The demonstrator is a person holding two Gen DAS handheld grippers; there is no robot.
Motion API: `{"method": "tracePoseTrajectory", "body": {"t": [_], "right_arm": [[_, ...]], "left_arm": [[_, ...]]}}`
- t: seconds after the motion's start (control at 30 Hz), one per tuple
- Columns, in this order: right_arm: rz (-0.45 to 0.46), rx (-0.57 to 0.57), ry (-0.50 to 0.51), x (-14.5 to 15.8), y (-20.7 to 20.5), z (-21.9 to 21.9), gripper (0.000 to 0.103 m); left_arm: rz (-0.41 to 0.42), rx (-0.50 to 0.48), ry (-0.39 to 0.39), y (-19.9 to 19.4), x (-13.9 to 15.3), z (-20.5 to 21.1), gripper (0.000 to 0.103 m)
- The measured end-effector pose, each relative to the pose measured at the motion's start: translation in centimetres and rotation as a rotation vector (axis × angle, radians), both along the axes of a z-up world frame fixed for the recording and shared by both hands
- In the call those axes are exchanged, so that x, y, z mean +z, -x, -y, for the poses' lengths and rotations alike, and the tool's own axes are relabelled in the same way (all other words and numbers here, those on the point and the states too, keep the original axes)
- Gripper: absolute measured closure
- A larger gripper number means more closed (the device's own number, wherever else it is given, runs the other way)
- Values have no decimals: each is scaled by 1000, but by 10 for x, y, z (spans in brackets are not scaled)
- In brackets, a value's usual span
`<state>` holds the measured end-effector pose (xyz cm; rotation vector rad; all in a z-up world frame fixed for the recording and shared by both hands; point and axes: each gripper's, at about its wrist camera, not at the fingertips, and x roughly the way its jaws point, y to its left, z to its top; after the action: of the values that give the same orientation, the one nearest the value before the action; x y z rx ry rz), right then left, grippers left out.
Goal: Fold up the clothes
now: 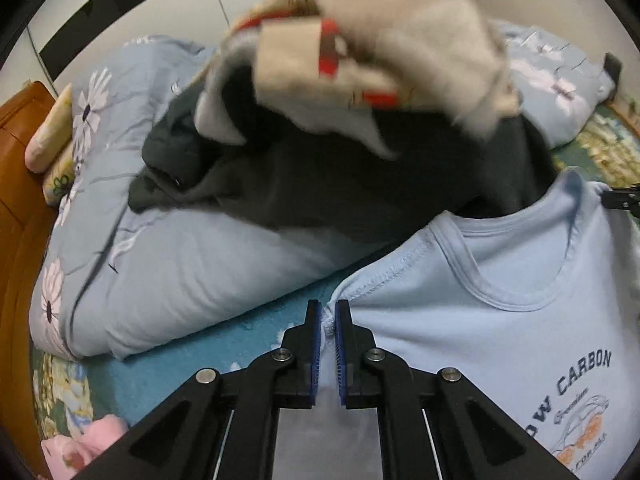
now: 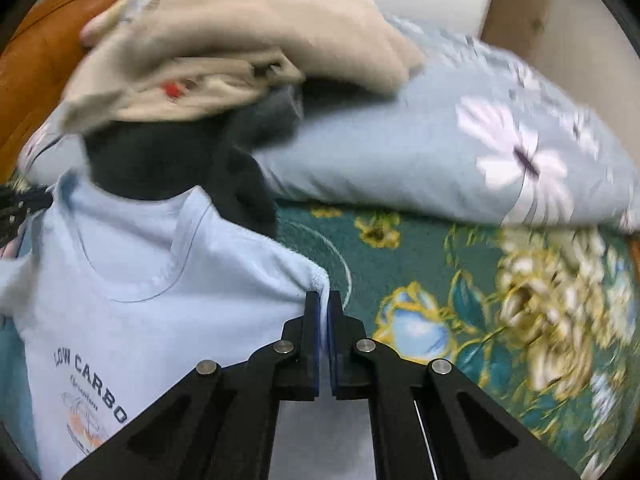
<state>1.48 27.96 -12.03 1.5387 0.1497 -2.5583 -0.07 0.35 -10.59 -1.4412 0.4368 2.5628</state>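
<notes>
Light-blue T-shirt (image 1: 500, 280): my left gripper (image 1: 328, 316) and right gripper (image 2: 323, 304) each pinch a shoulder; dark garment (image 1: 320, 188) heaped behind it.

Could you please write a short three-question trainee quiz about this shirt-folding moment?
1. True or false: both grippers are shut on the shirt.
2. Which part of the shirt does the left gripper pinch? A) hem B) shoulder seam C) printed chest
3. Fill in: behind the shirt, a beige garment lies on top of a ____ one.

Key
1. True: the right gripper pinches the other shoulder edge, and fabric sits between both pairs of fingers.
2. B
3. dark grey
</notes>
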Motion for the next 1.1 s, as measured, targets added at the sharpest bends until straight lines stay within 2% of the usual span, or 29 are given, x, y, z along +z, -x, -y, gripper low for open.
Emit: {"method": "tracePoseTrajectory", "body": {"t": [0.1, 0.2, 0.23, 0.27, 0.3, 0.33, 0.37, 0.47, 0.6, 0.7, 0.8, 0.9, 1.1], "right_arm": [[44, -33, 1, -10, 8, 1, 100], [68, -34, -6, -13, 10, 5, 100], [70, -31, -1, -10, 10, 5, 97], [70, -28, 8, -7, 9, 5, 90], [62, -27, 18, -2, 6, 3, 85], [48, -31, 22, 4, 2, 1, 73], [31, -42, 23, 11, -3, -2, 69], [-2, -96, 58, 32, -22, -14, 69], [-15, -165, 129, 54, -55, -17, 65], [2, -165, 162, 57, -80, 0, 61], [31, -104, 165, 63, -102, 37, 58], [55, -54, 176, 65, -116, 69, 55], [88, -14, 189, 70, -142, 116, 54]], "left_arm": [[56, 26, 15, 10, -20, -5, 96], [109, 51, -11, 10, -25, -1, 92], [116, 50, -35, 8, -22, 0, 92], [122, 47, -61, 6, -19, 1, 90], [127, 48, -89, 1, -14, 2, 81], [119, 51, -102, -5, -8, 4, 75], [109, 55, -113, -10, -1, 7, 67], [33, 84, -134, -40, 26, 14, 63], [-64, 145, -61, -90, 63, 20, 46], [-119, 169, -82, -118, 84, 36, 39], [-141, 197, -122, -147, 100, 49, 36], [-181, 222, -107, -168, 112, 64, 29], [-197, 265, -116, -205, 124, 90, 28]]}}
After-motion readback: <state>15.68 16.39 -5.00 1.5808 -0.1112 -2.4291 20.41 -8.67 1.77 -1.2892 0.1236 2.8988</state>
